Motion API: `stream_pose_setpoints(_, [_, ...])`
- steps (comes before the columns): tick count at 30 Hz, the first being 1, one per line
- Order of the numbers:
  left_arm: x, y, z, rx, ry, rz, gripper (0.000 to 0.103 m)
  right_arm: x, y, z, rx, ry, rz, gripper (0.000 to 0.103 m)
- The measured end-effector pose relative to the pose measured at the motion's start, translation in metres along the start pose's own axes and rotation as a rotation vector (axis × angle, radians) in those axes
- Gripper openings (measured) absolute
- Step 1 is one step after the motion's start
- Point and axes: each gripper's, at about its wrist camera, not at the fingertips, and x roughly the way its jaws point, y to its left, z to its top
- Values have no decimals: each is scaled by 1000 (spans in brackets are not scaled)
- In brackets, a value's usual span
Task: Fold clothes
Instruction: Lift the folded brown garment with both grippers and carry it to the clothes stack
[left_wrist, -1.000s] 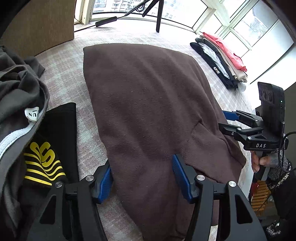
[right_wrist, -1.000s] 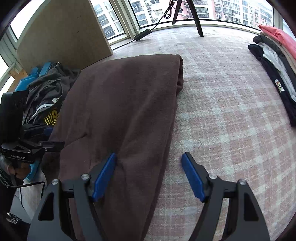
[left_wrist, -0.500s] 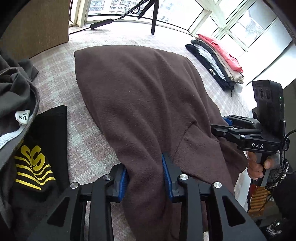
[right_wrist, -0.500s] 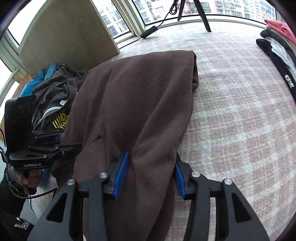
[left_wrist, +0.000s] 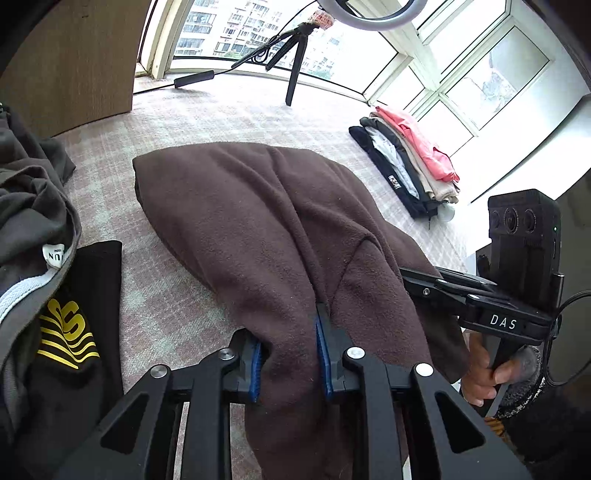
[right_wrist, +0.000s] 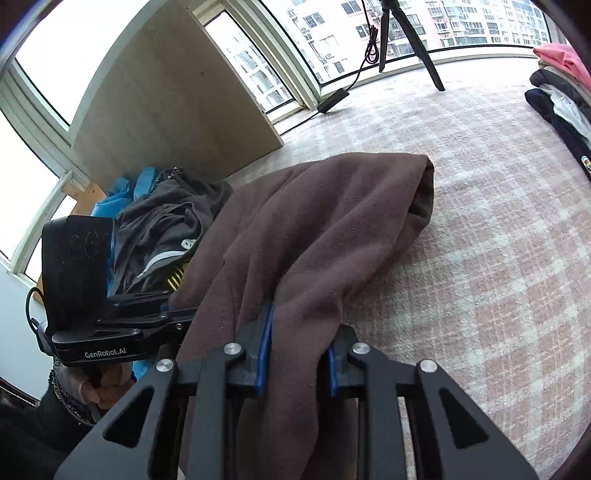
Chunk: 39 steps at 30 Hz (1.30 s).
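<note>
Left wrist view: left gripper (left_wrist: 290, 360) has its jaws closing on a bunched ridge of the brown fleece garment (left_wrist: 258, 221), blue pads (left_wrist: 255, 363) pressing fabric from both sides, so it's grasping the near hem. The garment lies on the pale pink checked rug (left_wrist: 207, 122), far edge resting flat, near edge lifted off the rug into the jaws and draping down past them. Right gripper (left_wrist: 413, 275) comes in from the right side of this view with its tips buried under the brown cloth (handle and a hand (left_wrist: 480, 373) visible below it). Pile of unfolded dark clothes with a yellow-print black piece (left_wrist: 62, 332) sits just beside the garment on the left; folded stack of pink, beige and black clothes (left_wrist: 410, 166) well apart at the far right. Right wrist view: right gripper (right_wrist: 299, 345) jaws also closing, fleece (right_wrist: 332, 221) pinched between the blue pads and hanging down through the gap, so it's clamped on the other near corner. Left gripper (right_wrist: 173, 314) shows at the left, tips hidden by cloth. Risks, my read: each grip holds a thick bunch rather than a clean edge, so layers may slip out unevenly when carried forward, giving a skewed fold; the flap hanging below the jaws could tuck under and wrinkle; uneven travel of the two hands would twist the hem; left side could snag the neighbouring pile.
</note>
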Motion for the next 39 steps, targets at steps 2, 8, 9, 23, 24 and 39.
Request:
stream_pose_setpoints(2, [-11, -11, 4, 4, -15, -14, 22, -10, 9, 7, -12, -27, 7, 22])
stream_pose_setpoints(8, [-33, -68, 8, 113, -64, -31, 22, -54, 32, 12, -81, -90, -11, 22])
stream_pose_setpoints(9, [-33, -76, 9, 121, -69, -34, 21, -60, 33, 12, -86, -97, -18, 22])
stream_pose_setpoints(23, [24, -221, 82, 245, -143, -31, 21, -171, -51, 59, -178, -178, -77, 22])
stream_pose_setpoints(24, [33, -235, 93, 251, -156, -27, 21, -182, -63, 69, -195, -183, -81, 22])
stream_pose_setpoints(39, [194, -374, 249, 246, -218, 41, 21, -263, -272, 227, -316, -136, -144, 22])
